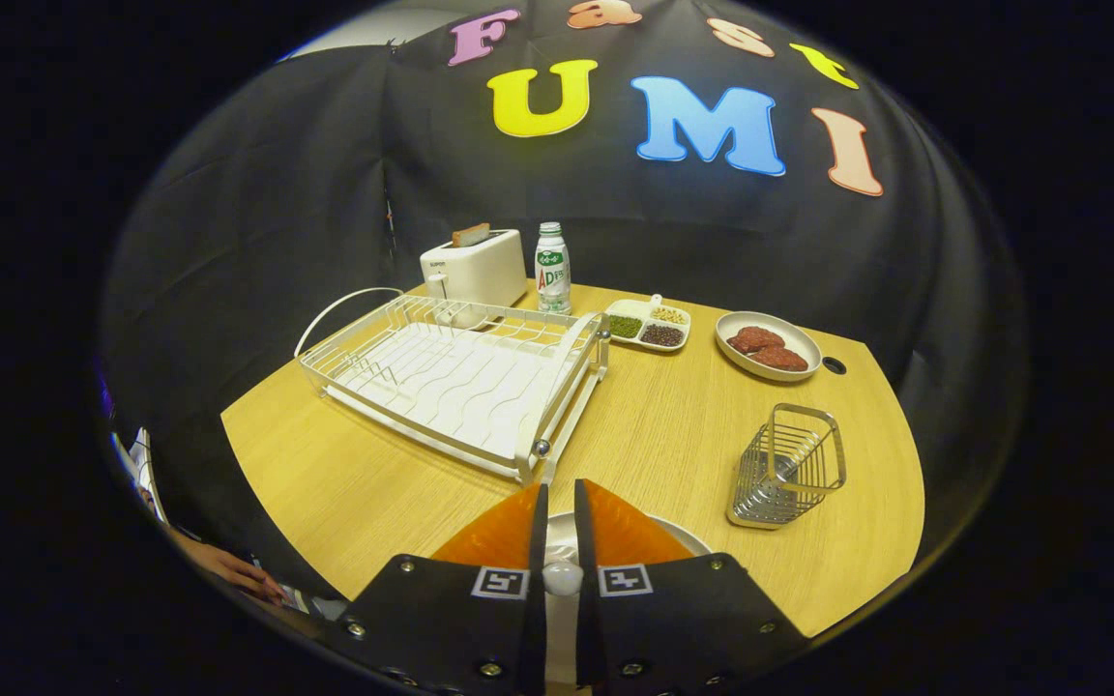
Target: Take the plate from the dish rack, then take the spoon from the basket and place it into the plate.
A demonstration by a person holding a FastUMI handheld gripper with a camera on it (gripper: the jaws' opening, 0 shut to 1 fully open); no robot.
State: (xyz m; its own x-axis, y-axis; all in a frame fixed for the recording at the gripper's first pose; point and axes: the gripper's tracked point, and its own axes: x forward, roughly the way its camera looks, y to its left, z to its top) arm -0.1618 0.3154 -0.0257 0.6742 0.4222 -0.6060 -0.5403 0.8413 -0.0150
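My gripper point(564, 485) hangs low over the near edge of the wooden table point(673, 435). Its fingers stand a narrow gap apart, pressed on a small white spoon point(562, 578) whose rounded end shows between them. Right under the fingers lies a white plate point(690, 538); only its rim beside the right finger and a strip in the gap are visible. The white wire dish rack point(465, 382) sits beyond the fingers to the left with nothing in it. The metal wire basket point(789, 469) stands ahead to the right; I make out no spoon in it.
At the back of the table are a white toaster point(475, 271) with a slice in it, a drink bottle point(552, 268), a divided tray of beans point(649, 324) and a bowl with meat patties point(768, 346). A person's hand point(228, 565) is by the table's near left edge.
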